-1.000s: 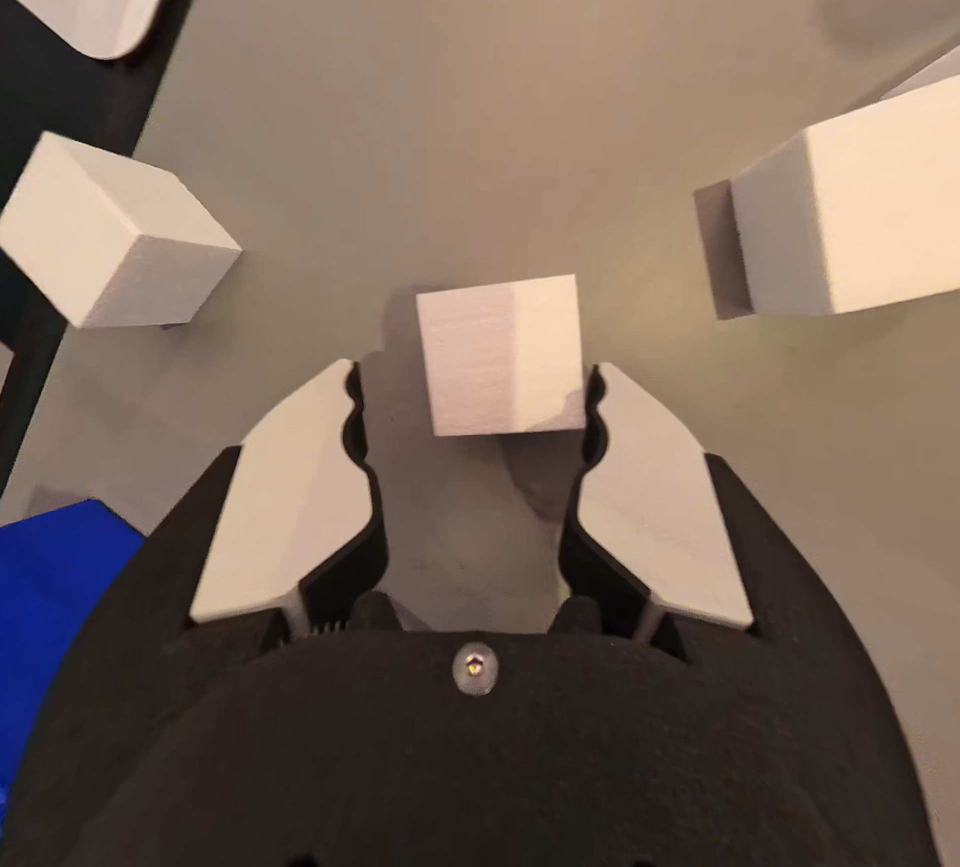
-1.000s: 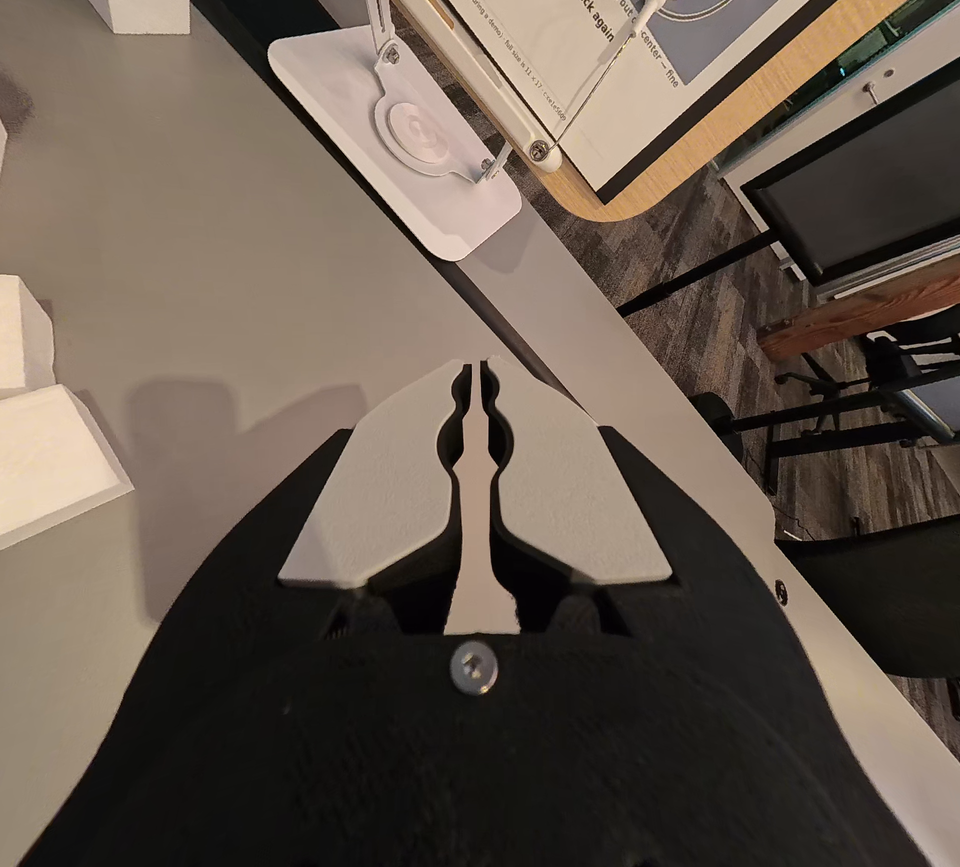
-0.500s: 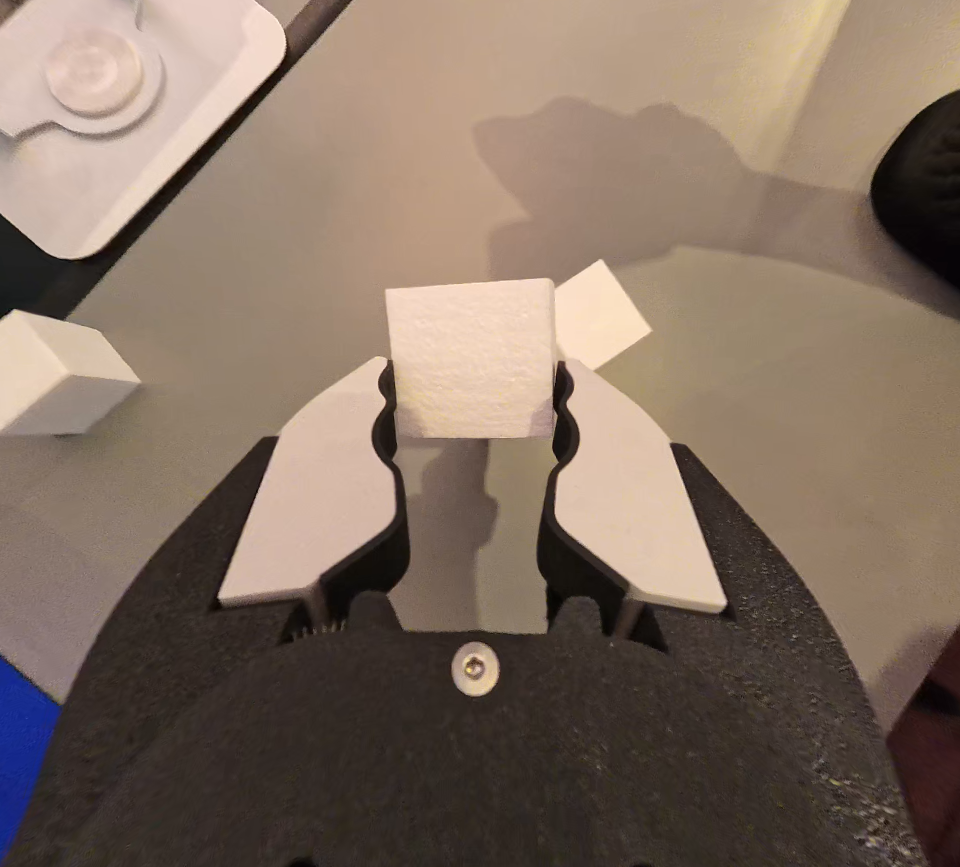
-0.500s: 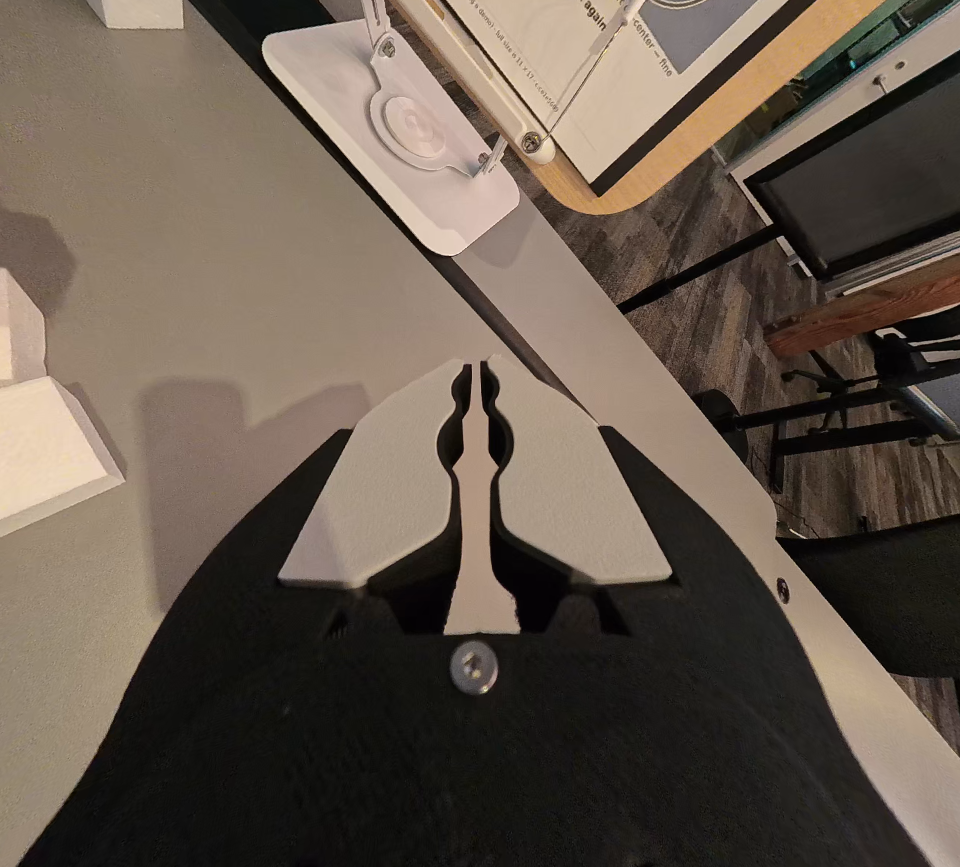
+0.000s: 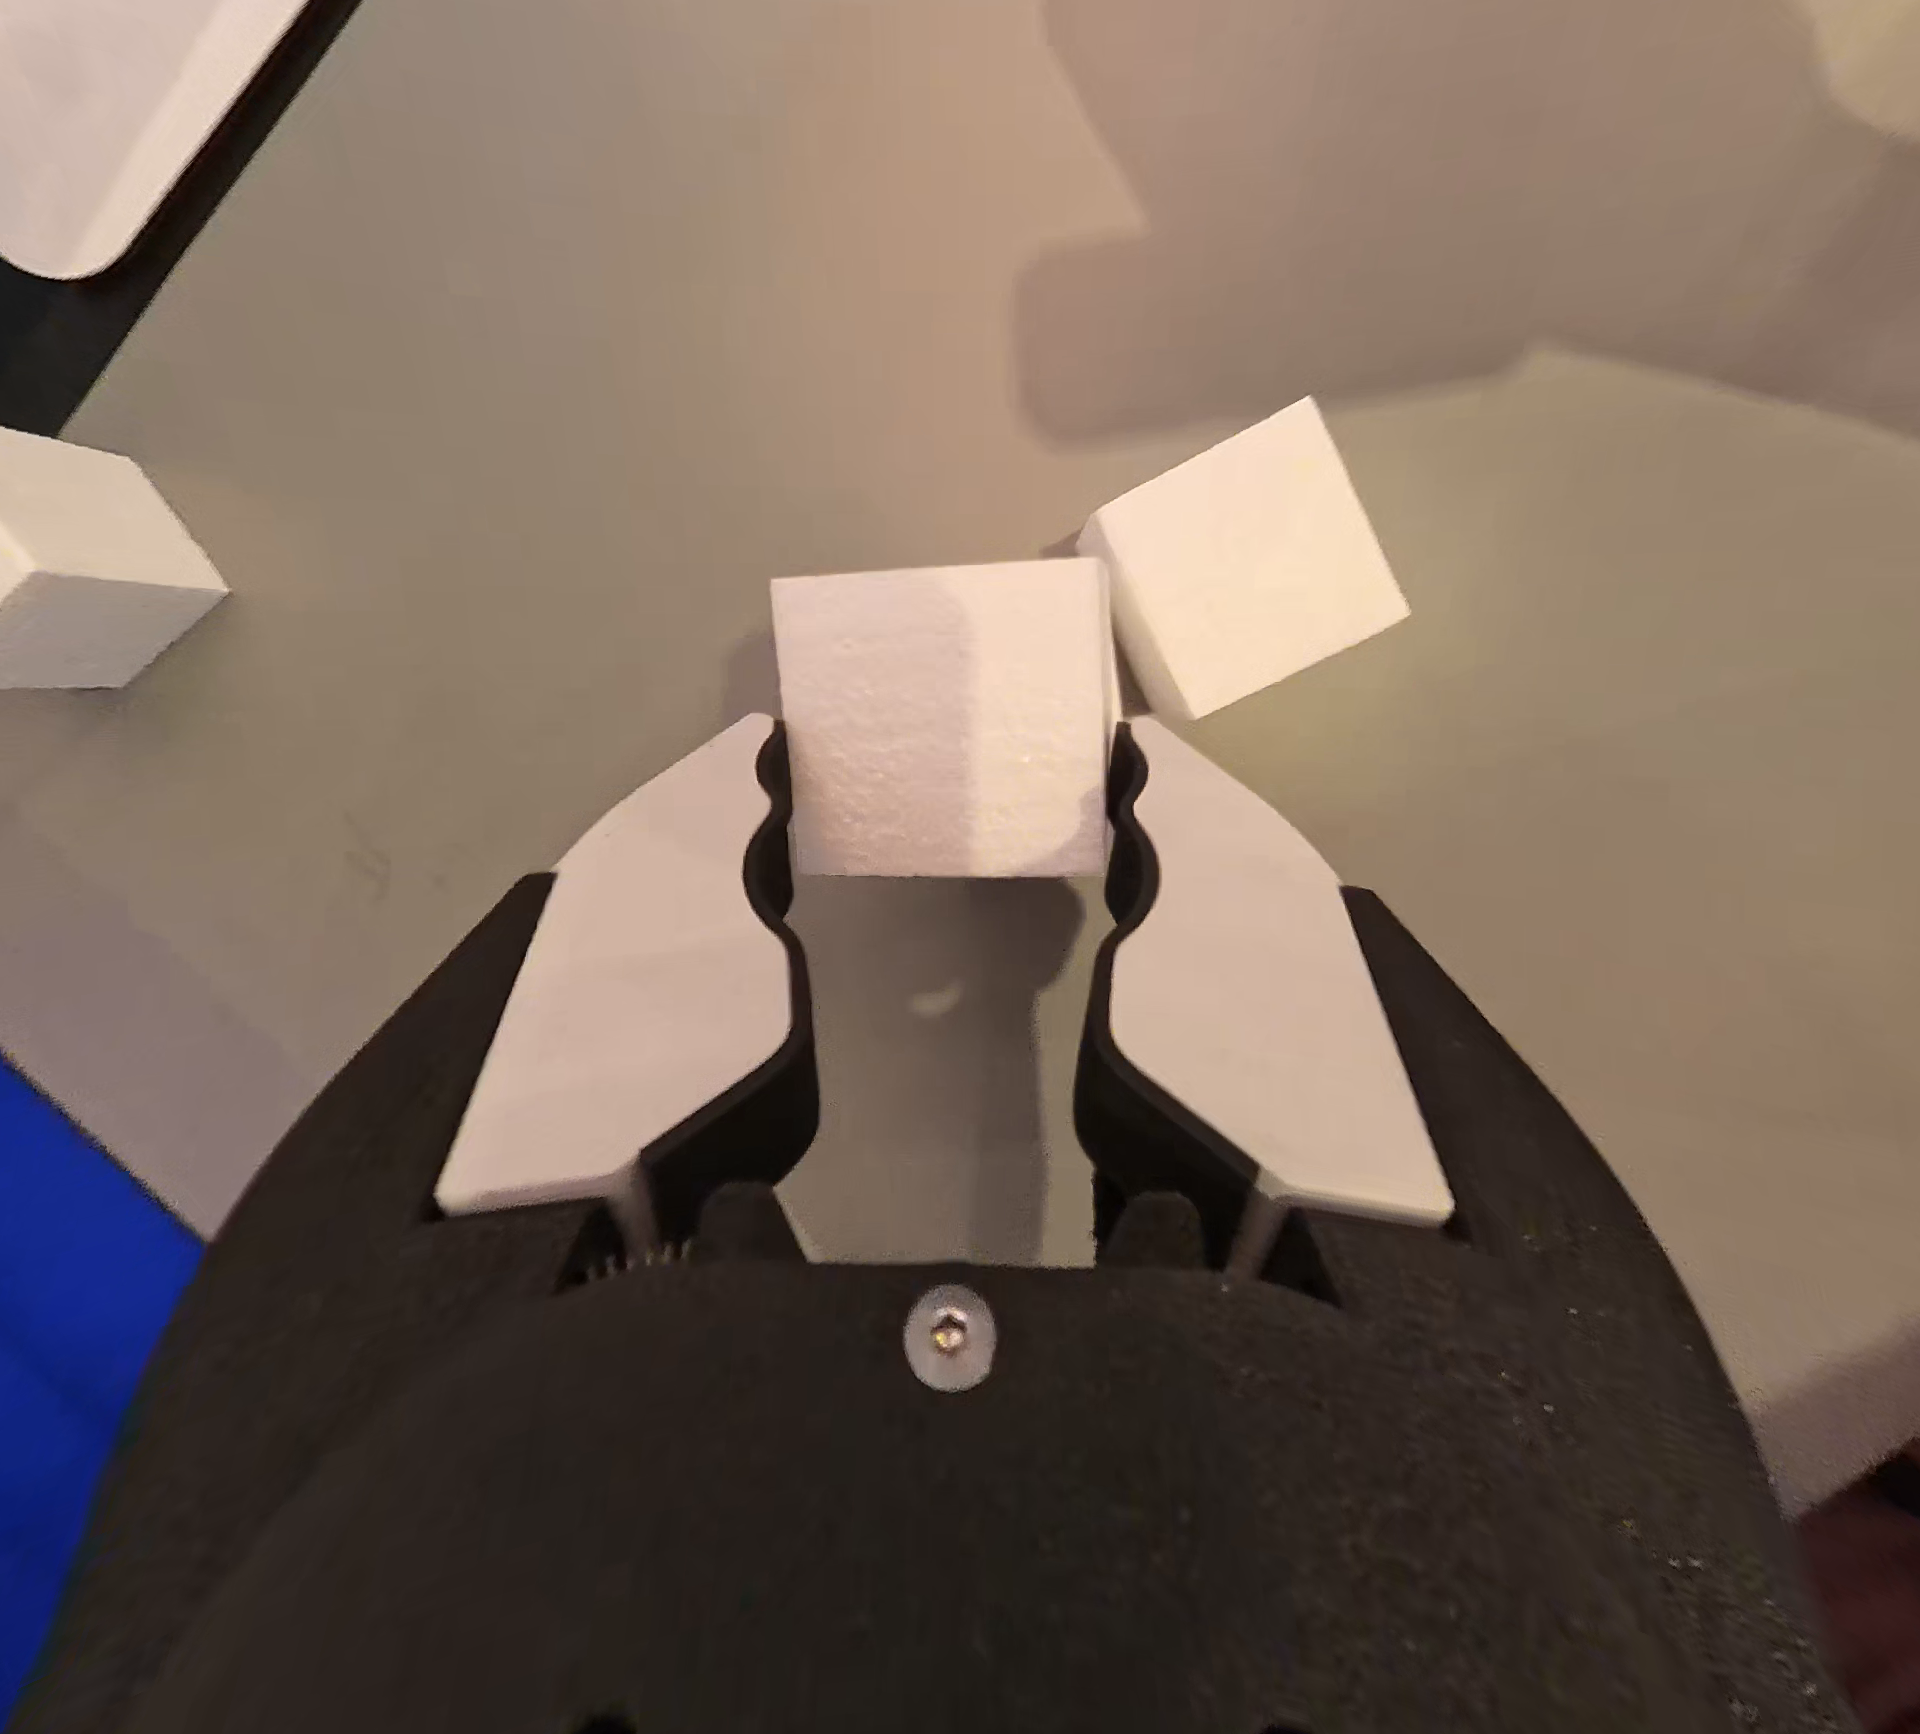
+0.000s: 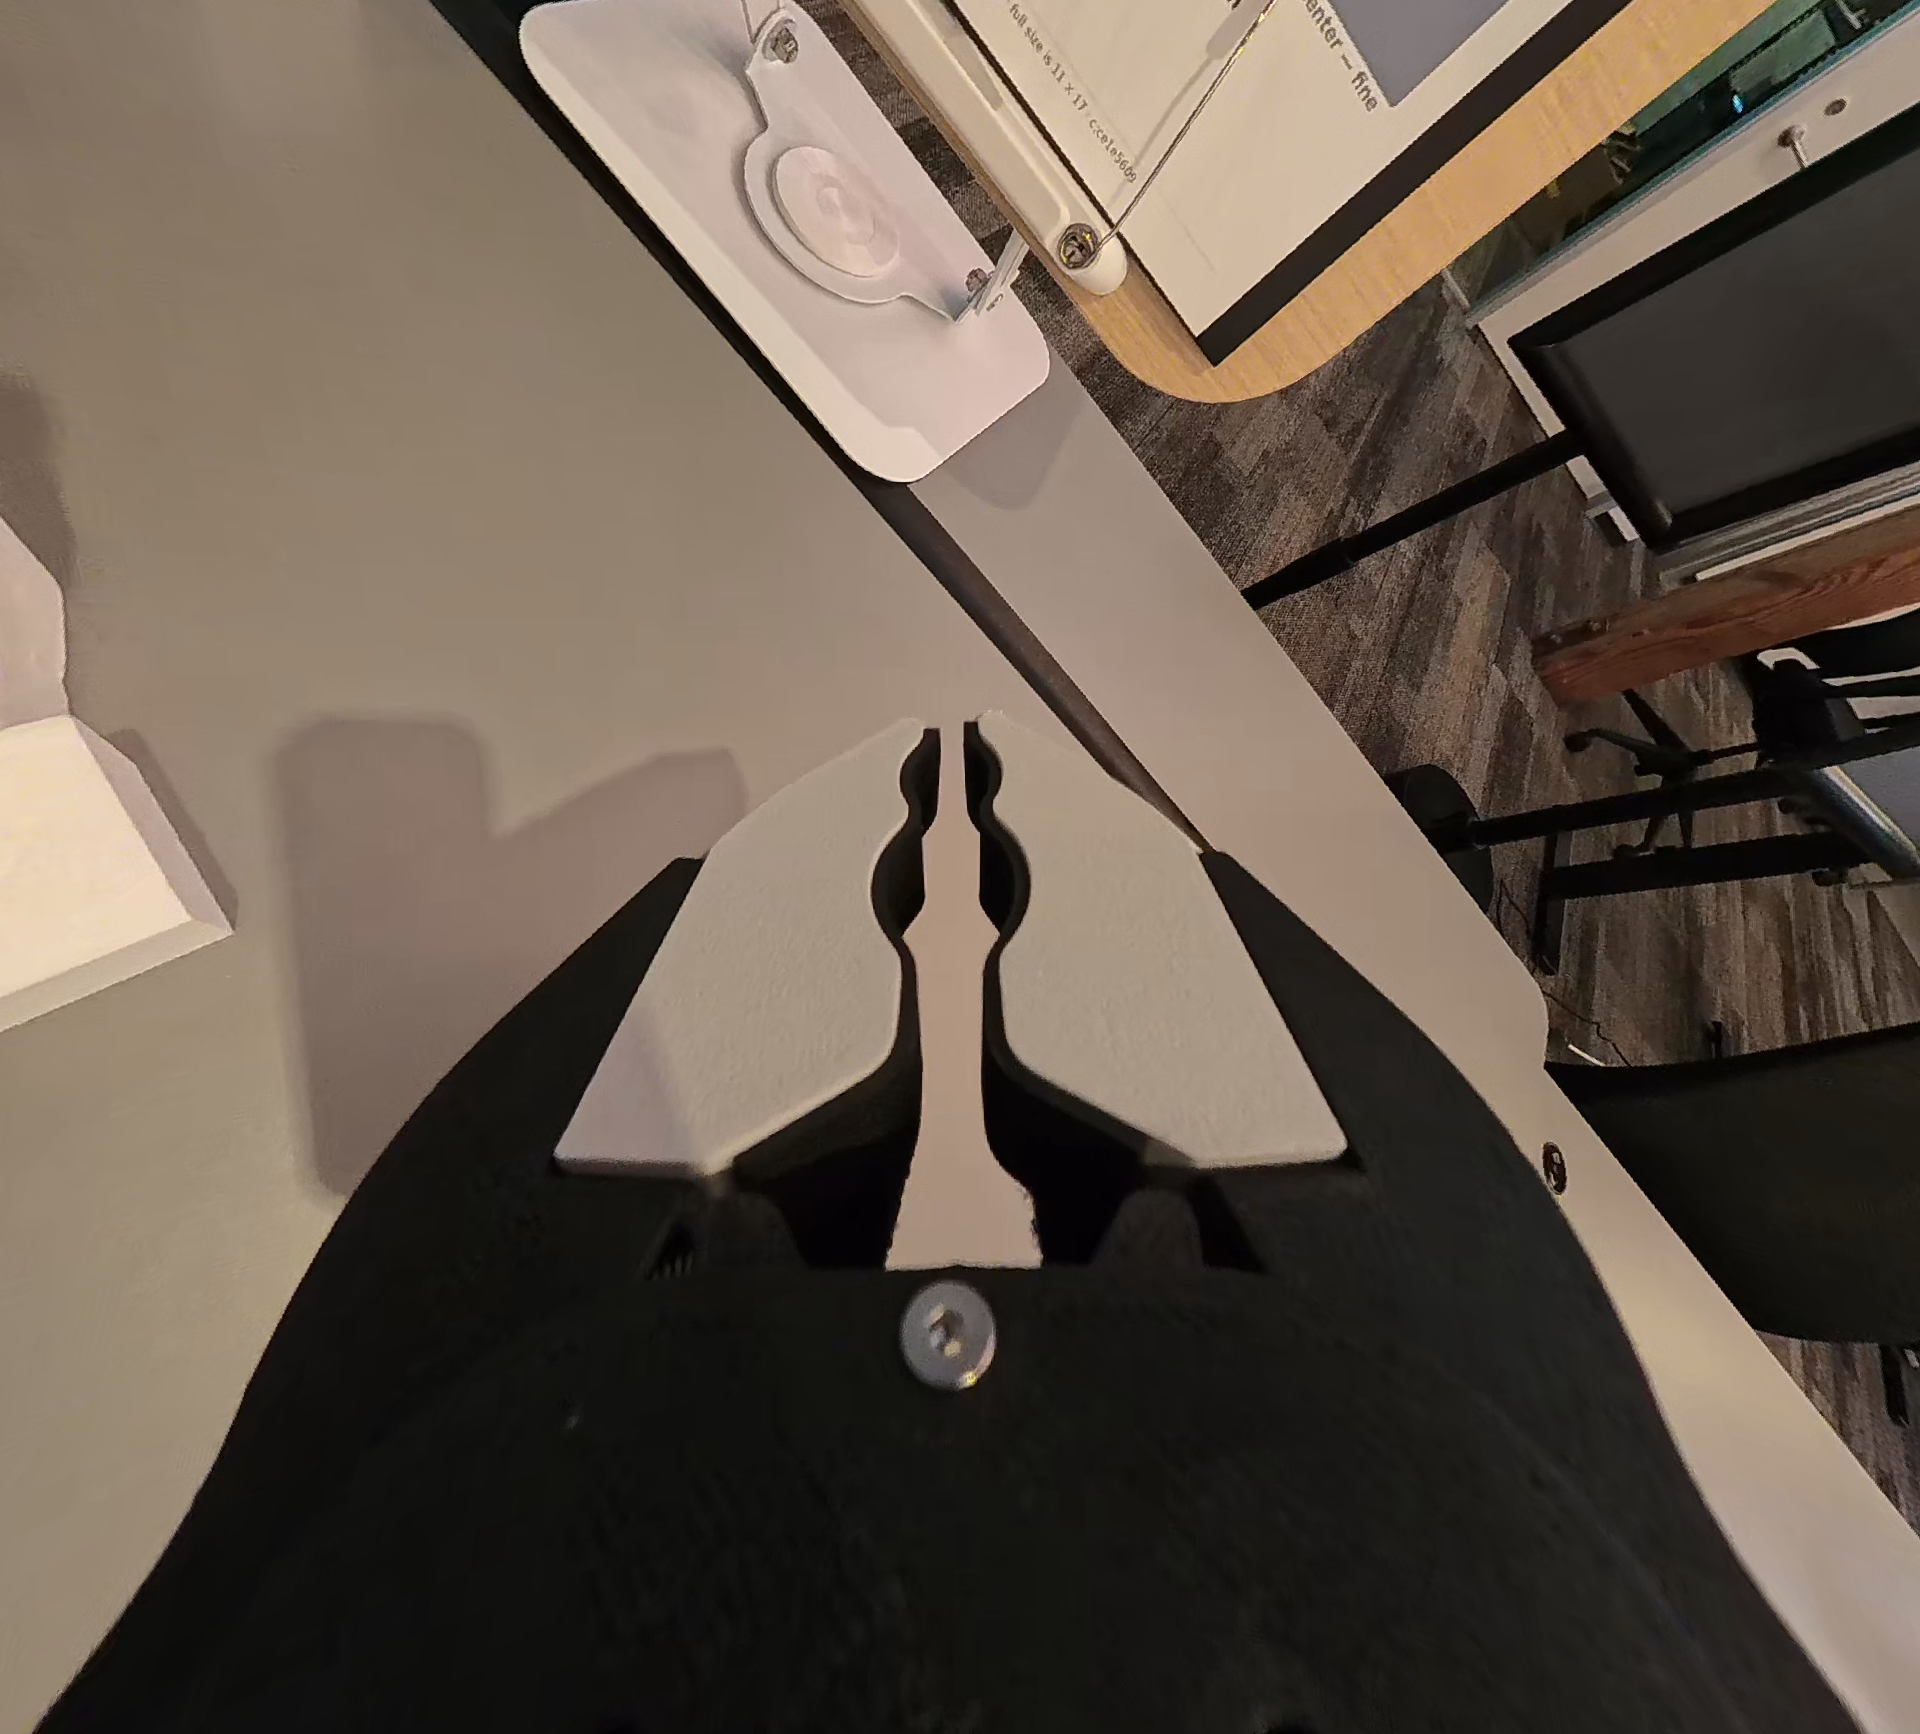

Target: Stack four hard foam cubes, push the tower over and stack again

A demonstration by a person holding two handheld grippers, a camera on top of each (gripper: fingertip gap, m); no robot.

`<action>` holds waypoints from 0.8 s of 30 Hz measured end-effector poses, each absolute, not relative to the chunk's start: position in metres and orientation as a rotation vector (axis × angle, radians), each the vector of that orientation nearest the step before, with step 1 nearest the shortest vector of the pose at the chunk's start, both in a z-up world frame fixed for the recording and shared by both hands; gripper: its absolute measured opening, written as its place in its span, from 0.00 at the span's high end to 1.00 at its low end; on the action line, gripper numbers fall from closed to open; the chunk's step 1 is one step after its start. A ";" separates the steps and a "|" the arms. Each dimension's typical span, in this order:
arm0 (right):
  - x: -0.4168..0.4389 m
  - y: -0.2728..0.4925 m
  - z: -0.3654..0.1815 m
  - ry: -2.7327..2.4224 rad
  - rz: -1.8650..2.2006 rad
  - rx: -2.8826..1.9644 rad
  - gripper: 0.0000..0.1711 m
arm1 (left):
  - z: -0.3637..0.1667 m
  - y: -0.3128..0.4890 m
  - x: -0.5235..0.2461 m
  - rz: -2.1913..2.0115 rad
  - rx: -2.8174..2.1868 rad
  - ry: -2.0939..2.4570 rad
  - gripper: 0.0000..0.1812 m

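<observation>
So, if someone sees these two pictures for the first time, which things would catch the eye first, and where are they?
First, the white foam cube pinched between the tips of the left claw, above the grey table. Next, a second cube just behind it to the right, turned at an angle. In the right wrist view, the empty right claw is closed near the table edge, before a white stand base.

Grainy white foam cube (image 5: 940, 728); smooth matt grey table (image 5: 623, 282).

Both wrist views look steeply down, close over the grey table (image 5: 623, 250), sharing the white stand base (image 6: 790, 230).
</observation>
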State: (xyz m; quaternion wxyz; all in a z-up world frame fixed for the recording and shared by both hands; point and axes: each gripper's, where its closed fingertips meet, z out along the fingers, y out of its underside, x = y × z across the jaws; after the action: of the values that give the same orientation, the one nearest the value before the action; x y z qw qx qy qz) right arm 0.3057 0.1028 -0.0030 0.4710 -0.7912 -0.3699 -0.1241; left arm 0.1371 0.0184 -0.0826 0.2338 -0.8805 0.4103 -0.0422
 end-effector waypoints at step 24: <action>0.190 0.012 -0.081 -1.384 0.511 -2.141 0.62 | -0.002 0.111 0.004 -0.098 -2.260 0.511 0.48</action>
State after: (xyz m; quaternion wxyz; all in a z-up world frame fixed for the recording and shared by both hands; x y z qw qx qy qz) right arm 0.1896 0.0121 -0.0809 0.2674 -0.7933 -0.5131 0.1894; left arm 0.0041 0.1111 -0.0017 0.3999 -0.8932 0.2019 -0.0387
